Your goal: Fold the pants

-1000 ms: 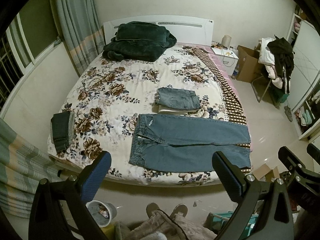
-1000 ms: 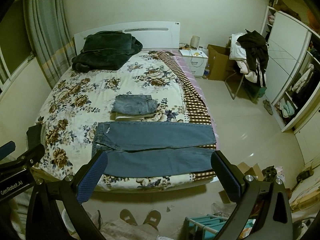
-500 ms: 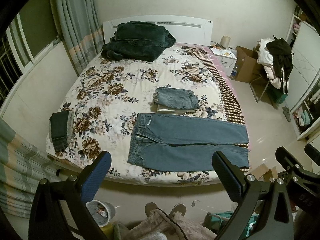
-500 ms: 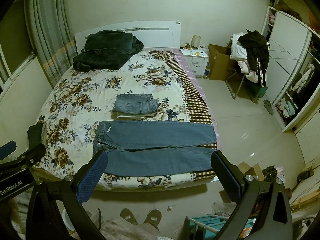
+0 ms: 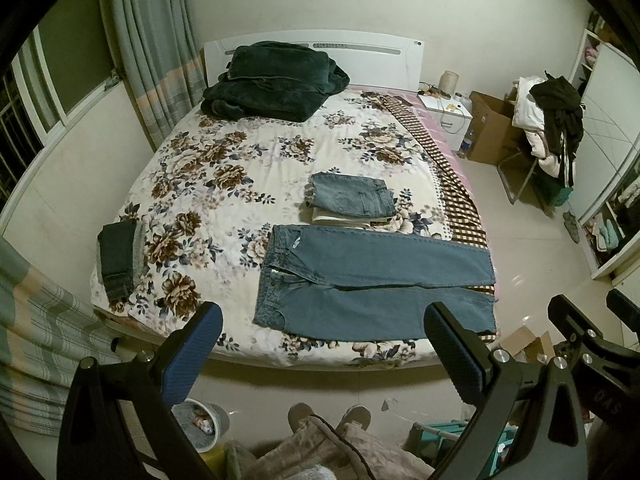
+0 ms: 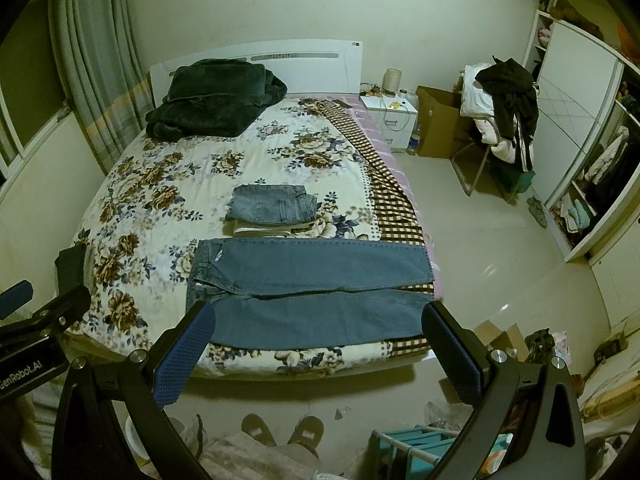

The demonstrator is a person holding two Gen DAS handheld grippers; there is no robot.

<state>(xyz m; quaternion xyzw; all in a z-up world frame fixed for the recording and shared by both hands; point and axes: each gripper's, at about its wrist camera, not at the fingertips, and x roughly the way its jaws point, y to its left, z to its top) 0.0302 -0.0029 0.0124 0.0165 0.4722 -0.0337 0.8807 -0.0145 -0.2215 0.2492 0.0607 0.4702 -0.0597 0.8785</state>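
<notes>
The blue jeans (image 5: pixel 372 280) lie spread flat across the near end of the bed (image 5: pixel 224 184), waistband to the left, just in front of a small stack of folded clothes (image 5: pixel 352 200). The left hand-held gripper (image 5: pixel 320 356) and the right hand-held gripper (image 6: pixel 316 352) both hang above the floor short of the bed with jaws wide apart, holding nothing

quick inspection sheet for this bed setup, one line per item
surface: bed with a floral cover.
job's things: blue jeans spread flat near the foot edge, waist to the left; folded jeans stack just behind them.
clutter: dark folded pants at the left edge; dark green blanket by the headboard.
grippers: left tool and right tool open, both off the bed, holding nothing.
cables: some on the nightstand.
surroundings: curtains, cardboard box, clothes-heaped chair, wardrobe.
</notes>
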